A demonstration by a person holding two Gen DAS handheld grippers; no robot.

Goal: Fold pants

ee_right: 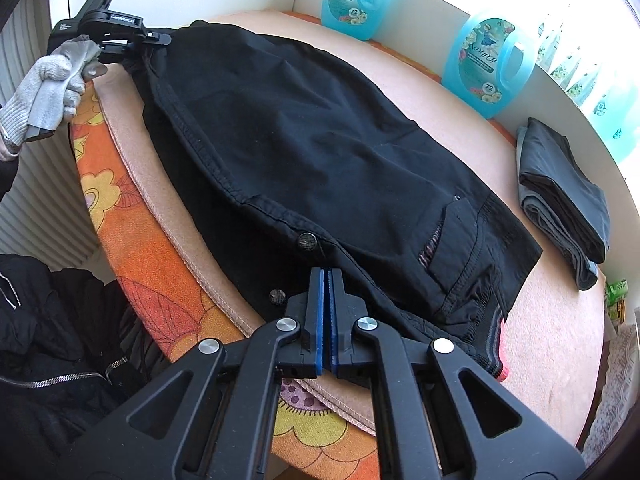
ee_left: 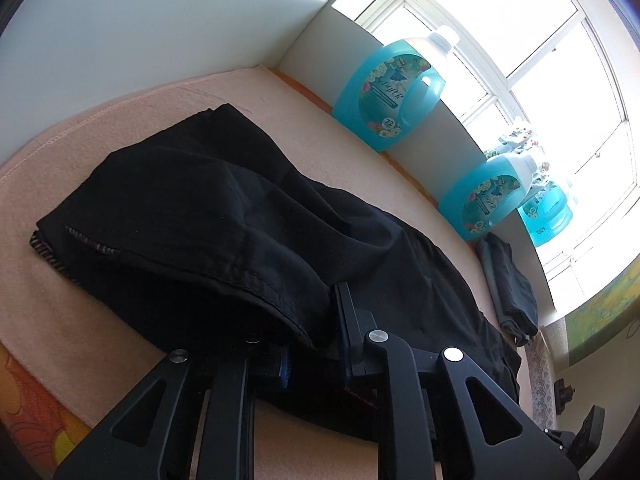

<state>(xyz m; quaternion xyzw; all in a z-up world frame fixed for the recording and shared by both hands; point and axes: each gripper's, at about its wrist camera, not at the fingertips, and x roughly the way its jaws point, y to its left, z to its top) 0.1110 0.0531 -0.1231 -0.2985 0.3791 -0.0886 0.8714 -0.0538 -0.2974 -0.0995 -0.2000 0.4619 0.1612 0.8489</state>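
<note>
**Black pants half folded on the pink-covered desk**

I read "72" on two blue detergent bottles [ee_right: 493, 65] at the upper right of the right wrist view; their script brand is not legible to me. The black pants [ee_right: 320, 152] lie doubled across the middle of the desk [ee_right: 552, 352], buttons and a striped waistband lining showing at lower right. My right gripper [ee_right: 326, 276] is pressed together at the pants' near edge. My left gripper [ee_left: 310, 320], slightly spread, has the hem between its fingers. Folded grey garments [ee_right: 560, 192] sit at right, bare cover around them.
</note>
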